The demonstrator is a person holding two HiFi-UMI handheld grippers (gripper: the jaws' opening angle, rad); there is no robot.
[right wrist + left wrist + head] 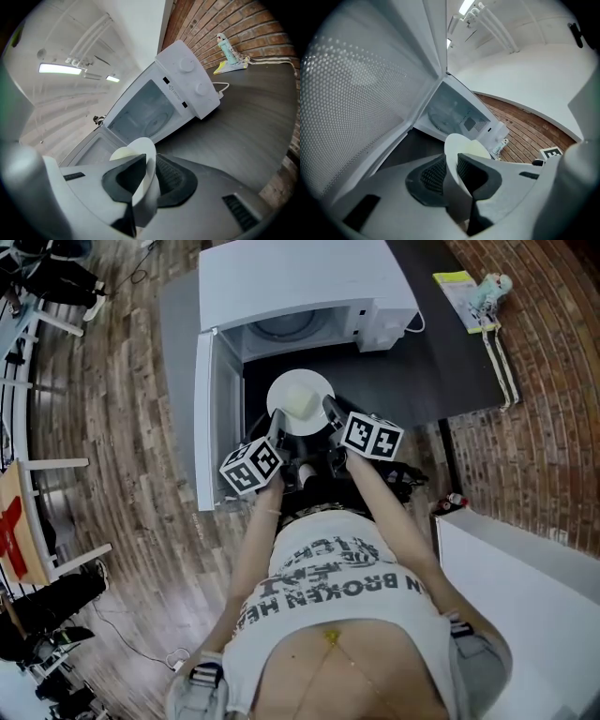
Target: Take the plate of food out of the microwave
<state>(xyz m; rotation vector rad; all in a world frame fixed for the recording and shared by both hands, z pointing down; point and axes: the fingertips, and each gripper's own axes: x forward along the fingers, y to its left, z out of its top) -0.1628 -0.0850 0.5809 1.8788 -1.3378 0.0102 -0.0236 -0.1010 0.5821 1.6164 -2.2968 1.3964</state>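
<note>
Plate (319, 388): white, round, roughly level, out of the microwave (300, 282), just before its open mouth, above the dark table (441, 352). Pale yellowish food (298, 401) on it. Rim pinched either side by left claw (278, 425) and right claw (330, 409). Microwave white, door (208, 418) swung wide left.

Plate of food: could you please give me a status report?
Left tool and right tool both shut on plate rim. Plate outside microwave, above dark table. Open door stands left, clear of it.
</note>
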